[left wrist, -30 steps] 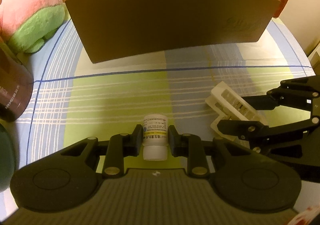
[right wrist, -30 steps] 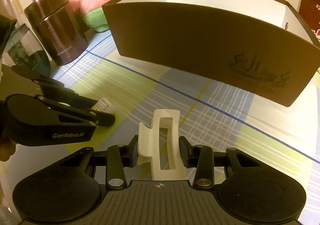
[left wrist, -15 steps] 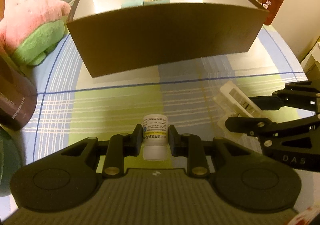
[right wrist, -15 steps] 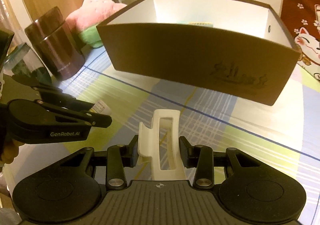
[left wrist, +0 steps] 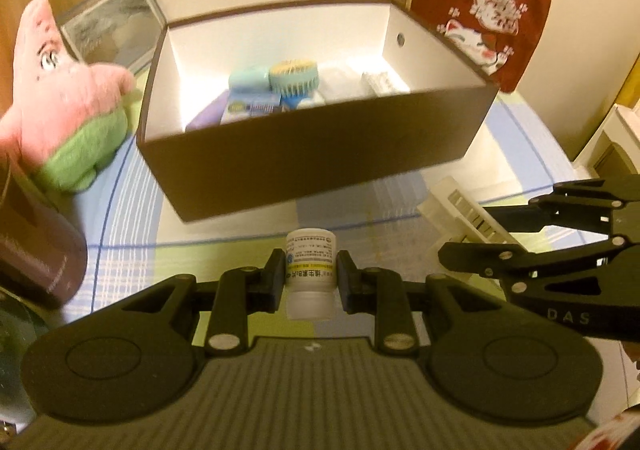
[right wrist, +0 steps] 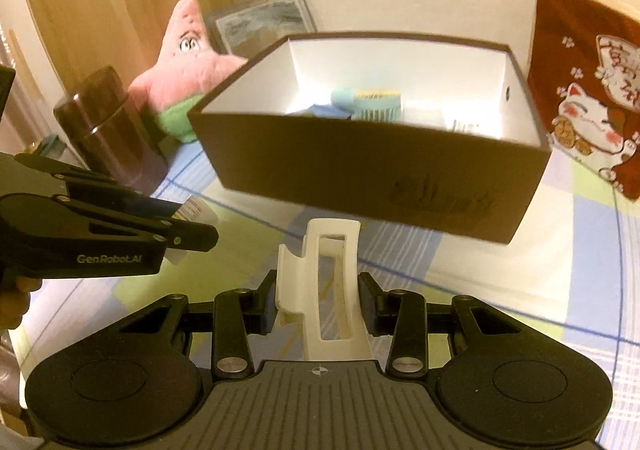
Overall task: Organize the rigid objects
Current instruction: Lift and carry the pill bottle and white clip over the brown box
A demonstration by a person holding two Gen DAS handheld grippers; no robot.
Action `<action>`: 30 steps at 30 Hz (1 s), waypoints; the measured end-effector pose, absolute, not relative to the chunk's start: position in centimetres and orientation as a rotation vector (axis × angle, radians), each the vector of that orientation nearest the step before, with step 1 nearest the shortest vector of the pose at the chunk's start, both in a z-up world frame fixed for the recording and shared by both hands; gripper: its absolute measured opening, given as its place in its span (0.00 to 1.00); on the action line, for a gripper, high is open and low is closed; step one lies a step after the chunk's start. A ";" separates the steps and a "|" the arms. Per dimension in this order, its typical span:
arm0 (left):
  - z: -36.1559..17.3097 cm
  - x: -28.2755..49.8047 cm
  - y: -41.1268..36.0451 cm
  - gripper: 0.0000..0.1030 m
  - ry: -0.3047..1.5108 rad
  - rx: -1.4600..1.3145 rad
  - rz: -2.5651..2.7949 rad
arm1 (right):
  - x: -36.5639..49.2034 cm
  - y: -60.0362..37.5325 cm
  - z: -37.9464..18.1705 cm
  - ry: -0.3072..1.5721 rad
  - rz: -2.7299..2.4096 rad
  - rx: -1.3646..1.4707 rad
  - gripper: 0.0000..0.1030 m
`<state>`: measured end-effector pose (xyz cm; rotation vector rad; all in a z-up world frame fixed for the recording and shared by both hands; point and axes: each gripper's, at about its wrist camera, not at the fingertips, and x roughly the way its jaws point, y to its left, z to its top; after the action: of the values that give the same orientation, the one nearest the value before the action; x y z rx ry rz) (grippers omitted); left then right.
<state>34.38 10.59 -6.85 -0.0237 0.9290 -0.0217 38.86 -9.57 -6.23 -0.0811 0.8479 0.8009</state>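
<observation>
My left gripper (left wrist: 311, 277) is shut on a small white pill bottle (left wrist: 310, 270) and holds it above the checked cloth, in front of the brown box (left wrist: 320, 166). My right gripper (right wrist: 318, 302) is shut on a white hair claw clip (right wrist: 325, 286), also lifted. The clip also shows at the right of the left wrist view (left wrist: 460, 210), and the bottle at the left of the right wrist view (right wrist: 194, 212). The box (right wrist: 372, 178) has a white inside and holds a teal brush (left wrist: 294, 76), a blue packet and several other items.
A pink and green star plush (left wrist: 68, 118) lies left of the box. A dark brown canister (right wrist: 114, 134) stands at the left. A red cat cushion (right wrist: 588, 98) leans behind the box at the right. A framed picture (right wrist: 264, 20) leans on the wall.
Both grippers have risen with their objects held. The views now look down over the box's front wall, so its contents show.
</observation>
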 end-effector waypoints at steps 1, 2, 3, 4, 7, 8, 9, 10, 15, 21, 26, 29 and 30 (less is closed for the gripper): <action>-6.6 34.5 10.6 0.23 0.922 -0.021 -0.023 | 39.1 -9.7 -6.0 0.843 0.799 -0.076 0.40; -6.3 34.7 10.6 0.23 0.915 -0.019 -0.025 | 39.4 -9.8 -5.8 0.838 0.796 -0.070 0.40; -6.0 34.9 10.6 0.23 0.910 -0.018 -0.026 | 39.6 -9.9 -5.4 0.831 0.793 -0.064 0.40; -5.7 35.1 10.7 0.23 0.903 -0.017 -0.025 | 39.8 -10.0 -5.2 0.824 0.791 -0.061 0.40; -5.0 35.7 11.0 0.23 0.884 -0.014 -0.024 | 40.6 -10.2 -4.2 0.807 0.782 -0.053 0.40; -4.7 35.9 11.0 0.23 0.876 -0.011 -0.024 | 40.9 -10.3 -4.0 0.801 0.781 -0.049 0.40; -4.5 36.2 11.0 0.23 0.867 -0.008 -0.023 | 41.1 -10.3 -3.7 0.795 0.778 -0.046 0.40; -4.2 36.4 11.1 0.23 0.859 -0.006 -0.023 | 41.3 -10.3 -3.4 0.788 0.776 -0.043 0.40; -3.1 37.9 11.4 0.23 0.828 0.008 -0.019 | 42.8 -10.3 -2.1 0.761 0.768 -0.027 0.40; -2.1 40.2 11.7 0.23 0.800 0.018 -0.018 | 45.2 -9.9 -0.7 0.726 0.758 -0.012 0.40; -1.5 42.2 12.2 0.23 0.790 0.030 -0.009 | 47.8 -9.6 0.2 0.704 0.741 -0.002 0.40; -1.4 43.6 12.5 0.23 0.787 0.039 -0.005 | 49.4 -9.3 0.5 0.698 0.728 0.002 0.40; -1.4 44.1 12.6 0.23 0.790 0.039 -0.002 | 50.0 -9.2 0.6 0.697 0.722 0.000 0.40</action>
<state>44.13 12.62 -1.37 0.0393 0.7903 -0.0023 50.02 -9.22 0.57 0.0004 0.6965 0.7219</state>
